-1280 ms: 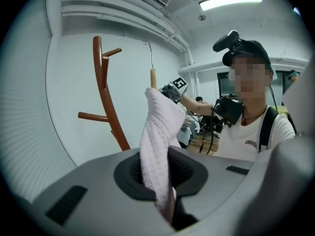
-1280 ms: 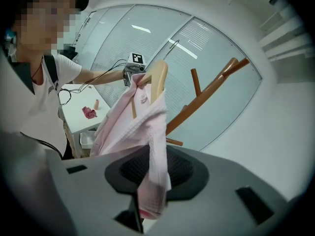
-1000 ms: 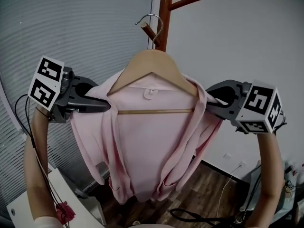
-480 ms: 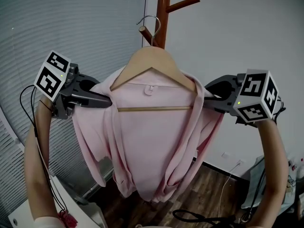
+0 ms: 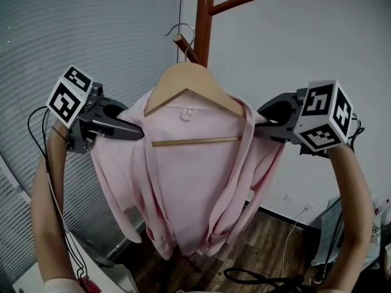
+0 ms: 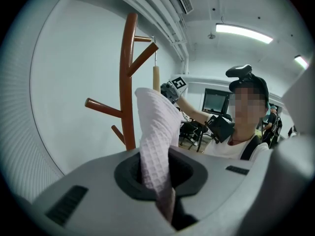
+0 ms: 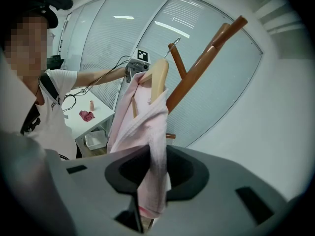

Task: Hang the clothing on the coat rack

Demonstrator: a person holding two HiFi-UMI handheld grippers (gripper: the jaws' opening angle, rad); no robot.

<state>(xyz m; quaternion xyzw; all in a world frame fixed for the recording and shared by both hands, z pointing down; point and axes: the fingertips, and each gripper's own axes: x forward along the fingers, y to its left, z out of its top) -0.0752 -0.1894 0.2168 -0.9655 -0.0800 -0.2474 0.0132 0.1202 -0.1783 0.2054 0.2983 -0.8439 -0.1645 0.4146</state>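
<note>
Pale wall (image 5: 317, 41), coat rack (image 5: 203, 17); pink shirt (image 5: 189, 188) hanging lengthwise down, both jaws clamping it

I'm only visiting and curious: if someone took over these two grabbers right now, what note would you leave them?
Left claw: shut on the pink garment at one shoulder.
Right claw: shut on its other shoulder.
The garment hangs on a wooden hanger, raised at the coat rack.
Done: the hook is at a peg; whether it is seated I cannot tell.
Left: seat it, then open both claws.
</note>
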